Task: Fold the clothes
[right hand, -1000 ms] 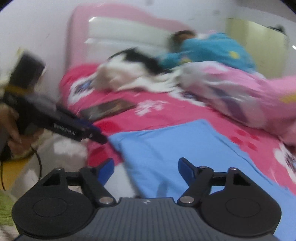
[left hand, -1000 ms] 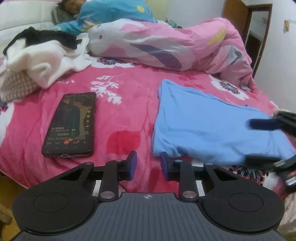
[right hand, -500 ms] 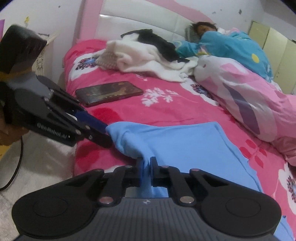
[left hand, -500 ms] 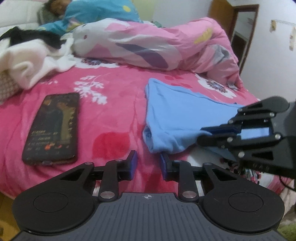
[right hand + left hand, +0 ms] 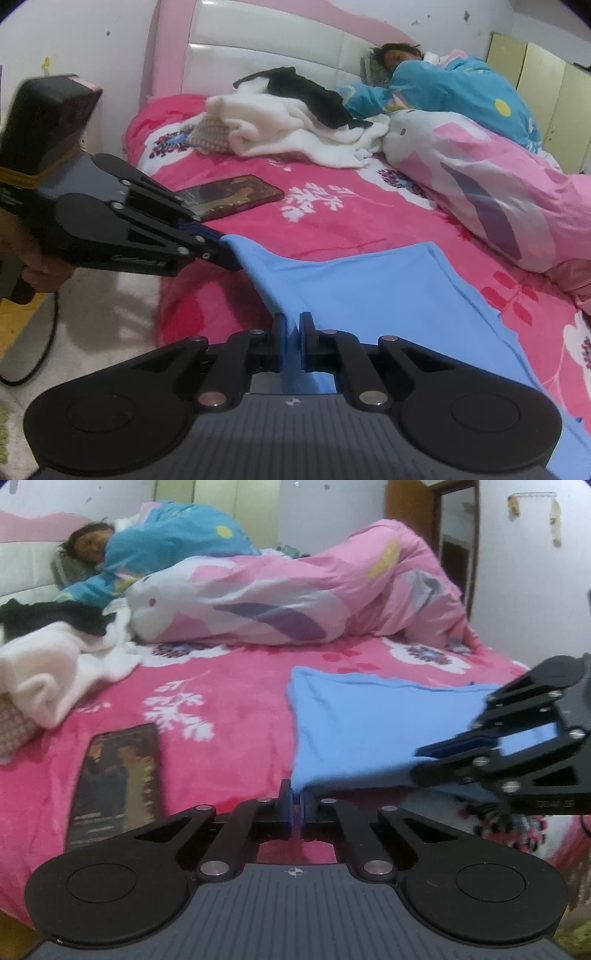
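Blue shirt (image 5: 369, 291) lies spread on the pink bedspread (image 5: 229, 709) near the bed's edge; left gripper (image 5: 296, 805) pinches its near corner, right gripper (image 5: 291, 336) is clamped on the front edge, phone (image 5: 118, 779) beside

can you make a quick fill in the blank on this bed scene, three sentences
1. Both grippers are shut on the near edge of the ____ garment.
2. The phone lies on the ____ floral blanket.
3. In the left wrist view, the phone lies to the ____ of the left gripper.

Missing words: blue; pink; left
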